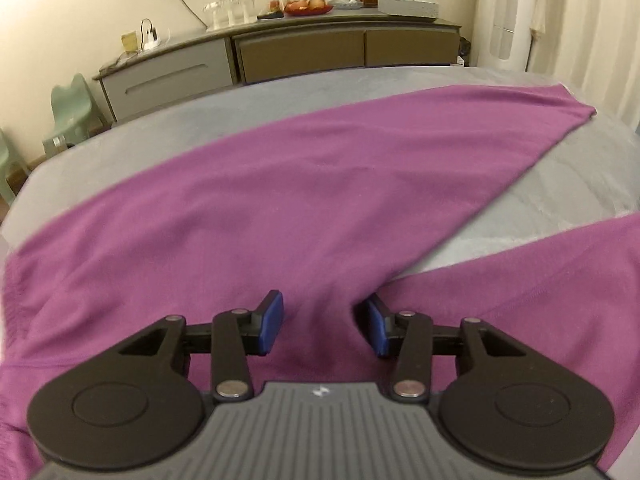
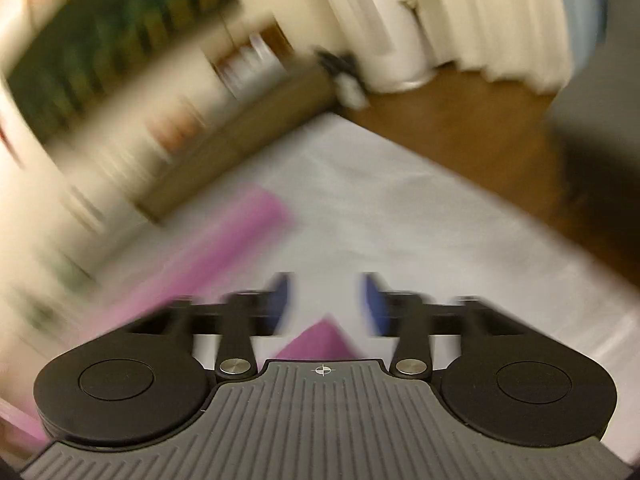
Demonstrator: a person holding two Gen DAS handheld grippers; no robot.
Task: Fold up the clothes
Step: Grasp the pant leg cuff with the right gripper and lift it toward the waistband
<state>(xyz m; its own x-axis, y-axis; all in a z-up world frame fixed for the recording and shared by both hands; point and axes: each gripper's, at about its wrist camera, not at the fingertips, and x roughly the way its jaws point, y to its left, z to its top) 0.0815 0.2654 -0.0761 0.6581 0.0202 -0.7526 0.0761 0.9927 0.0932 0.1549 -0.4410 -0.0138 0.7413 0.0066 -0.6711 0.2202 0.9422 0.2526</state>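
Hovering my left tongs (image 1: 324, 326) low over the purple garment (image 1: 280, 184), jaws parted, blue pads (image 1: 272, 320) either side of a raised ridge of the fabric but not pressing it, so nothing is gripped. That garment is spread flat on the grey bed (image 1: 580, 176). One wide section runs from just under the left tongs diagonally away to a far corner near the bed's far edge. A second purple section (image 1: 540, 280) lies to the right of the tongs, with a wedge of bare bed between the two.

My right tongs (image 2: 326, 306) are also released, jaws apart with nothing between the pads; this view is heavily motion-blurred. Below them a purple tip (image 2: 320, 340) shows on the bed sheet (image 2: 400, 220), and a purple strip (image 2: 224, 240) runs off to the left of the tongs. Contact with either I cannot tell.

Beyond the bed, a long sideboard (image 1: 304, 52) stands against the wall, carrying clear glassware (image 1: 230, 6), a red dish of food (image 1: 308, 6) and a grey tray (image 1: 408, 6). Left of the sideboard is a pale green chair (image 1: 74, 112). Right of it hang white curtains (image 1: 560, 12).
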